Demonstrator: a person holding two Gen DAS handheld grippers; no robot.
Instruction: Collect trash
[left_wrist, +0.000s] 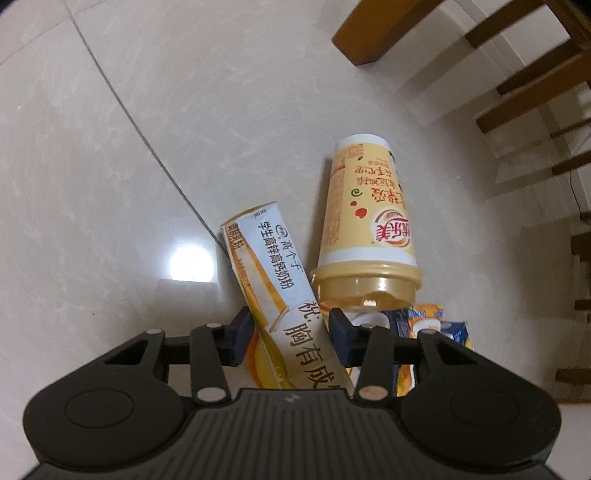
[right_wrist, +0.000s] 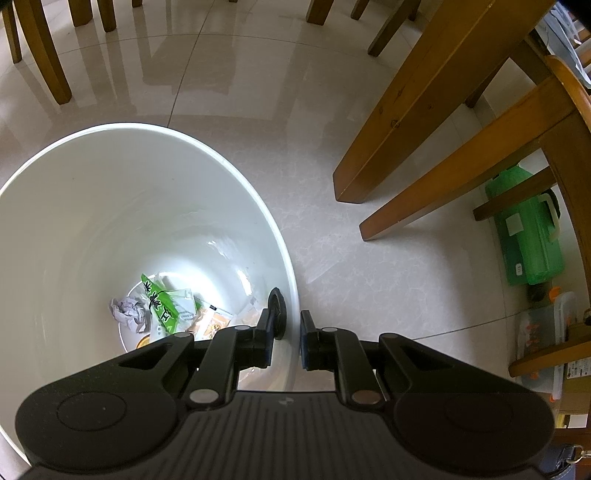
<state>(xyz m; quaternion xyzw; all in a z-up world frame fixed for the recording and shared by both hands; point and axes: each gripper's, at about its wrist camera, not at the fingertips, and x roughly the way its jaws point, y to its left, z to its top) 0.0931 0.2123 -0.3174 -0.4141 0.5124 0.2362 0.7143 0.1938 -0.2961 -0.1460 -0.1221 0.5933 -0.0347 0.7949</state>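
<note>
Gripping the rim of a large white bin (right_wrist: 221, 192), the right gripper (right_wrist: 286, 332) has one finger inside the wall and one outside, pinched on the thin plastic edge; crumpled paper and a green wrapper (right_wrist: 162, 306) lie at the bottom, and wooden chair legs (right_wrist: 424, 122) stand close by on the pale tiled floor (left_wrist: 110, 129). In the other view, the left gripper (left_wrist: 290, 332) is spread around a long yellow-and-white sachet (left_wrist: 273, 291), which lies between the fingers, though I cannot tell if they press it yet. Just beside it lies a tipped yellow drink cup (left_wrist: 365, 214), with small blue-and-orange packets (left_wrist: 428, 321) under the right finger. Risks, as I judge them: closing may snag the cup or packets, the slick sachet may slip free, and the bin may tilt from a one-sided hold.
</note>
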